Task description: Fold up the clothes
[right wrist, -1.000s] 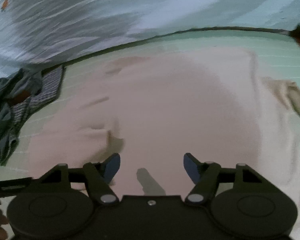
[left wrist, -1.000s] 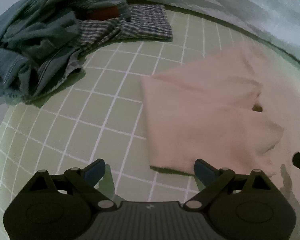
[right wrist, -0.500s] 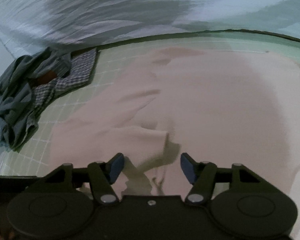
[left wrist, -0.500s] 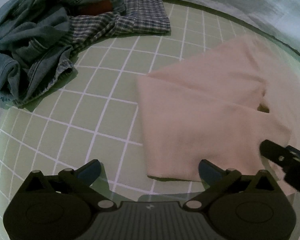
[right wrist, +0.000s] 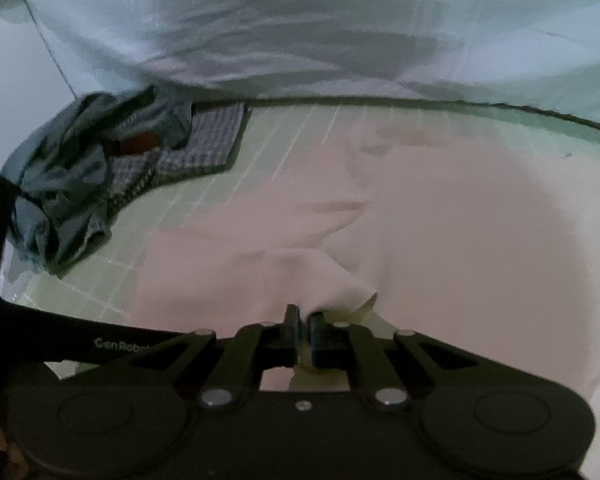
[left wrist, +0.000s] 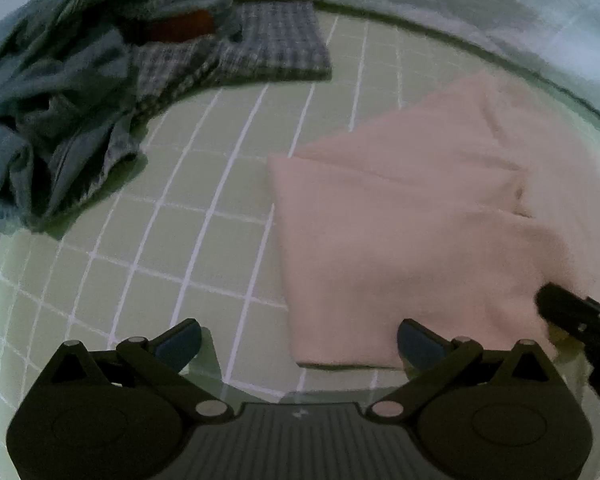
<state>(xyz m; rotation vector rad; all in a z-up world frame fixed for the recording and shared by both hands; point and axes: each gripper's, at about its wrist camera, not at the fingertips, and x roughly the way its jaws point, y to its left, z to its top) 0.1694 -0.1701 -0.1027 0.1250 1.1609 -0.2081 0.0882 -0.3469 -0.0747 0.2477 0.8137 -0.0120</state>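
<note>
Looking across the green grid mat (left wrist: 204, 184), we had plenty of bare squares between the pink garment (left wrist: 399, 216) and the heap of jeans and checked cloth (left wrist: 100, 92) at the far left corner. The garment's near edge lay just ahead of our left gripper (left wrist: 298, 336), whose jaws stood wide apart with nothing in them, one finger over bare mat, the other over the hem. A pale printed sheet (right wrist: 300, 32) bordered the mat's far edge. Our right gripper (right wrist: 303, 320) was clamped tight on a raised fold of the pink cloth; a second earlier its jaws were still apart over flat fabric.
</note>
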